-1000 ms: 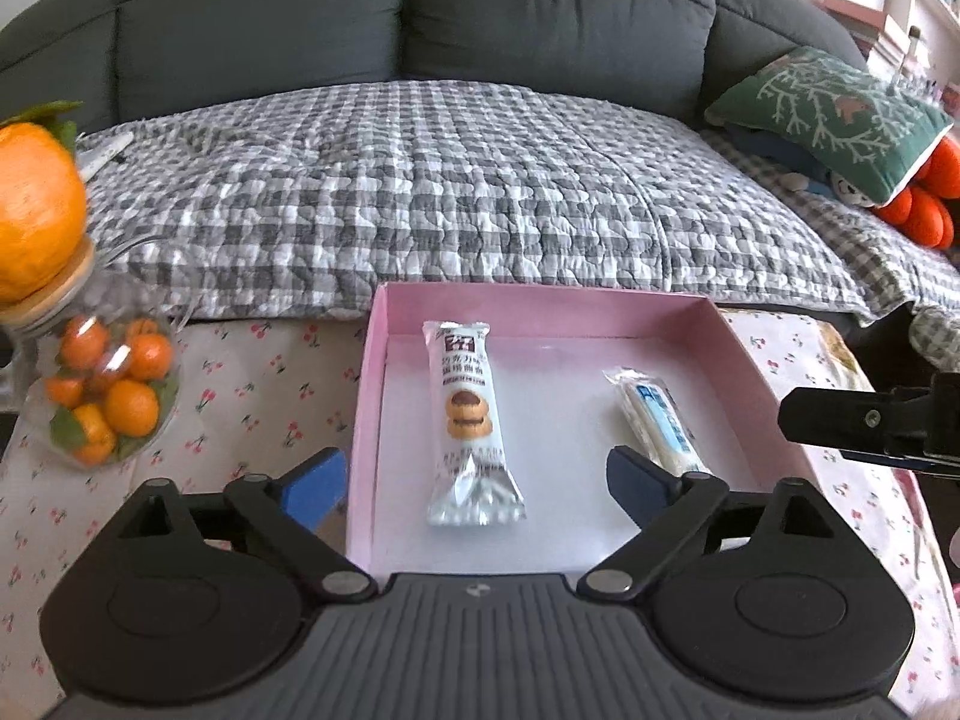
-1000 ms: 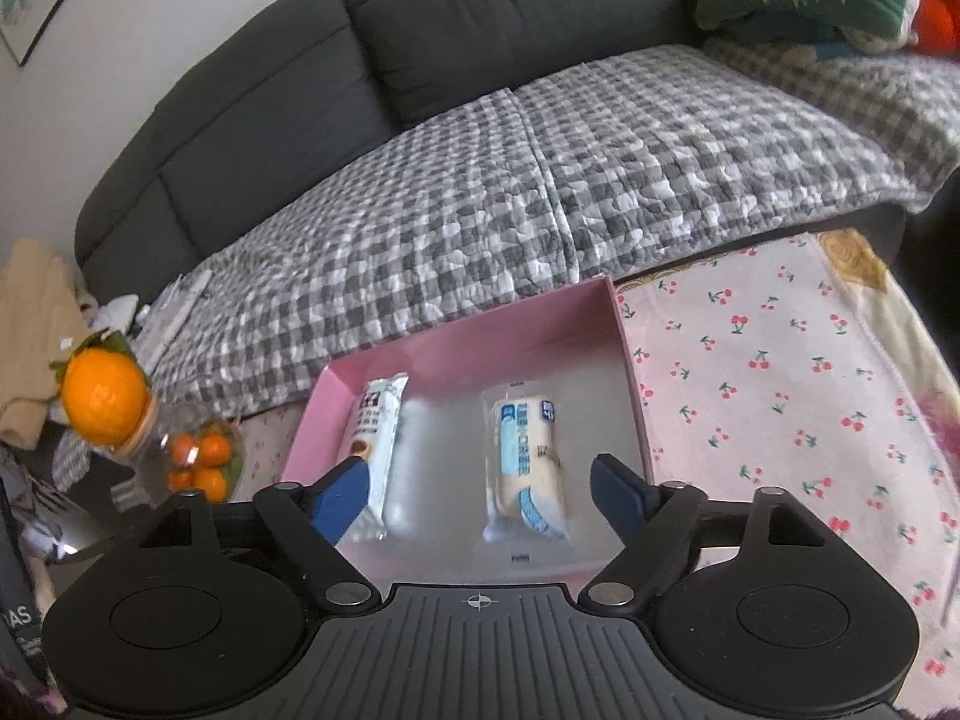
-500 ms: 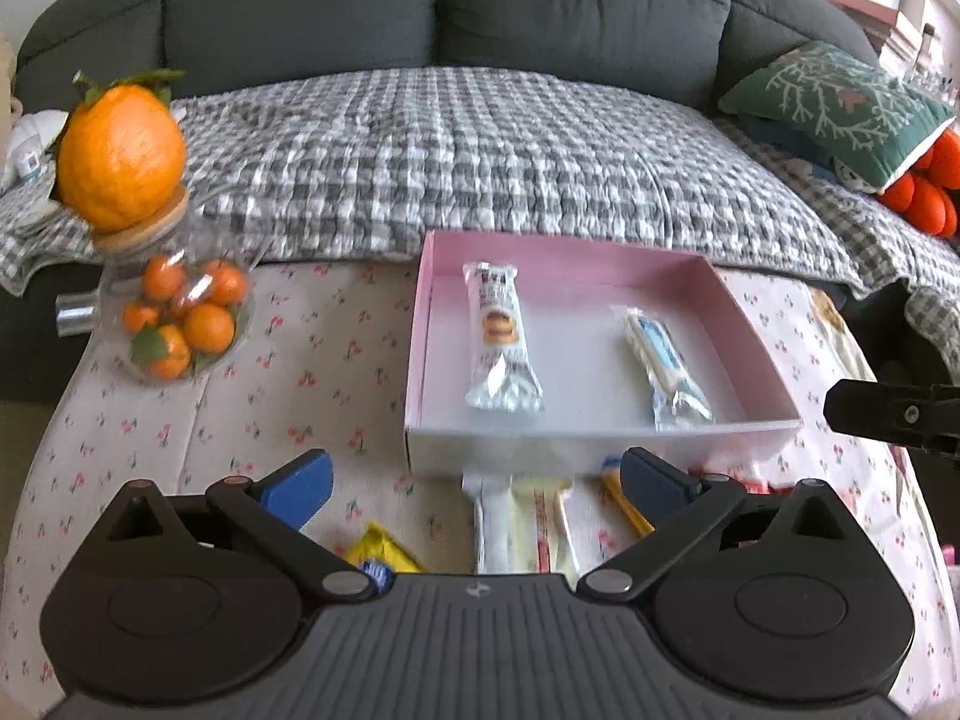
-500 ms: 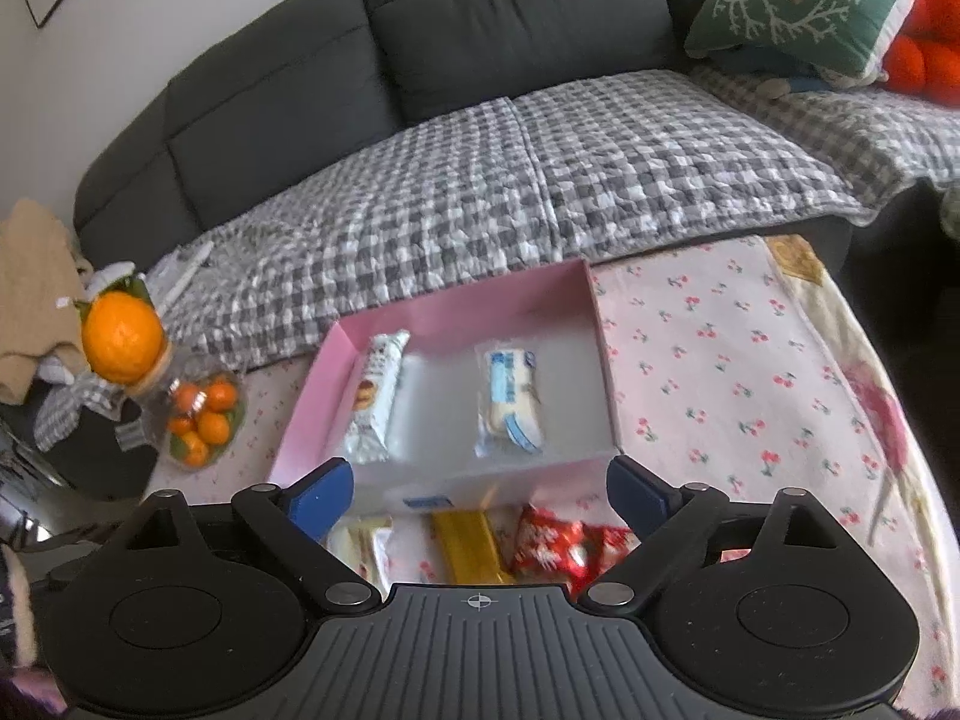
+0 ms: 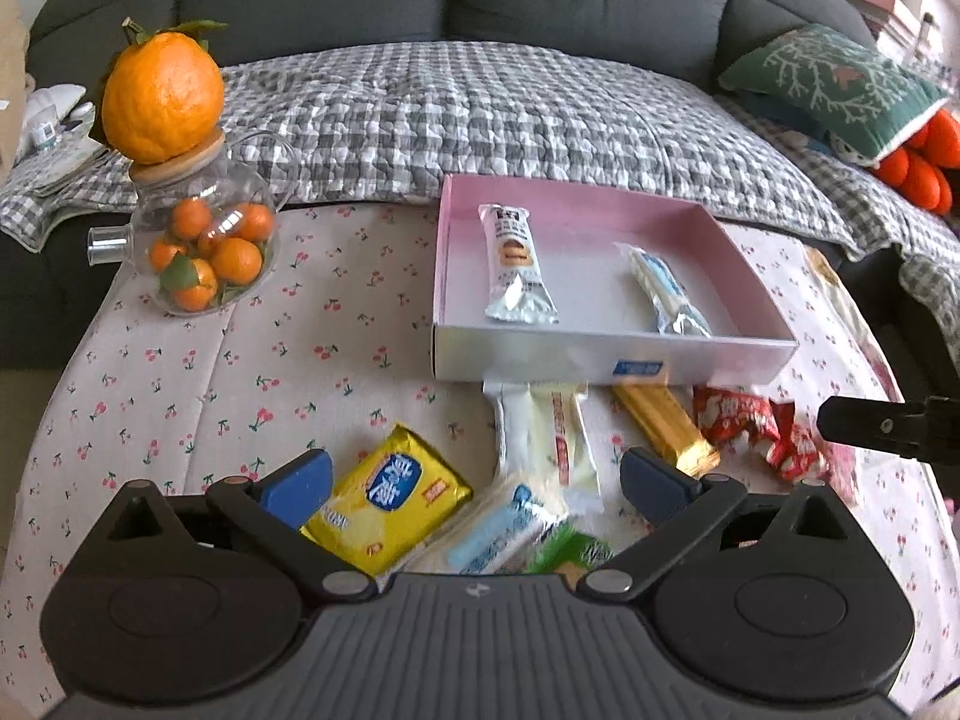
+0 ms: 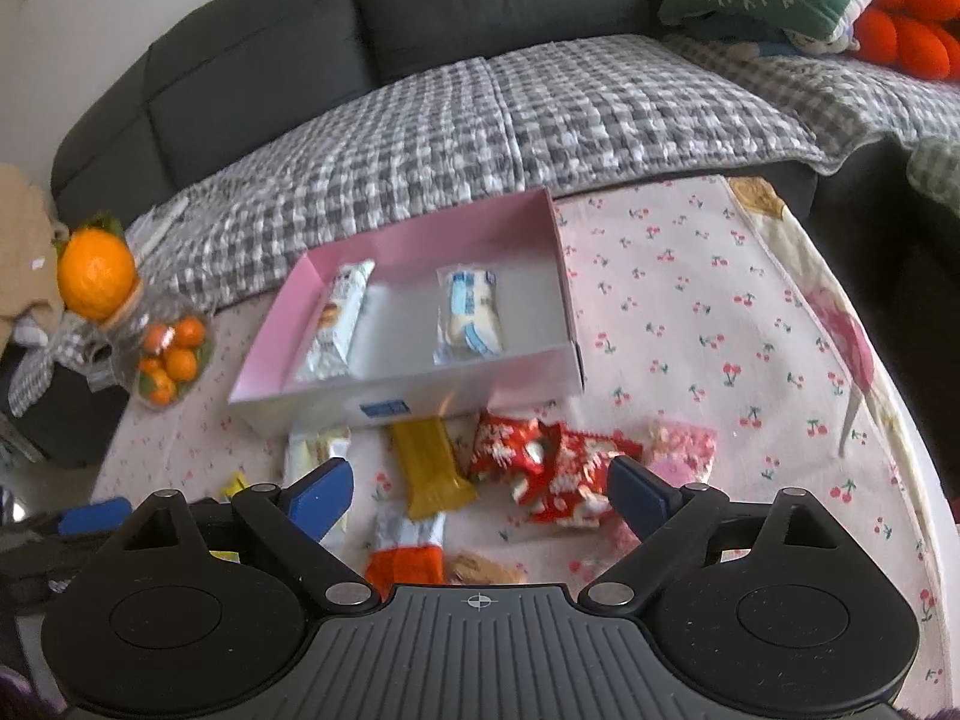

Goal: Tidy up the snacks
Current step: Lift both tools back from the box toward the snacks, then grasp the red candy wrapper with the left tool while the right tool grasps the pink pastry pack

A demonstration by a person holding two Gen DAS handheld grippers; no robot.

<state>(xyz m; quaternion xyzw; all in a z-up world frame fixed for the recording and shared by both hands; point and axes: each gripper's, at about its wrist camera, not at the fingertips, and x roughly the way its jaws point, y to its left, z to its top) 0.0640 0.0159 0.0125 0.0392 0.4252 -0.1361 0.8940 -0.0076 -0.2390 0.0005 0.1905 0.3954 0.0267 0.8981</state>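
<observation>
Left wrist: I see both grippers wide open, empty. Ahead of my left gripper (image 5: 476, 485), pink cardboard box (image 5: 612, 361) holds two packets; loose wrapped snacks (image 5: 390, 498) beneath remain unsorted.

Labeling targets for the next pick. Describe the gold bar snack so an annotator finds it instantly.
Start at the pink box on the cherry-print tablecloth. Loose snacks lie on the cloth against its near wall; the gold bar snack pokes out from under that wall, below the wall's small blue label. It sits between a white wrapper and crumpled red packets, the only plain shiny gold one.
</observation>
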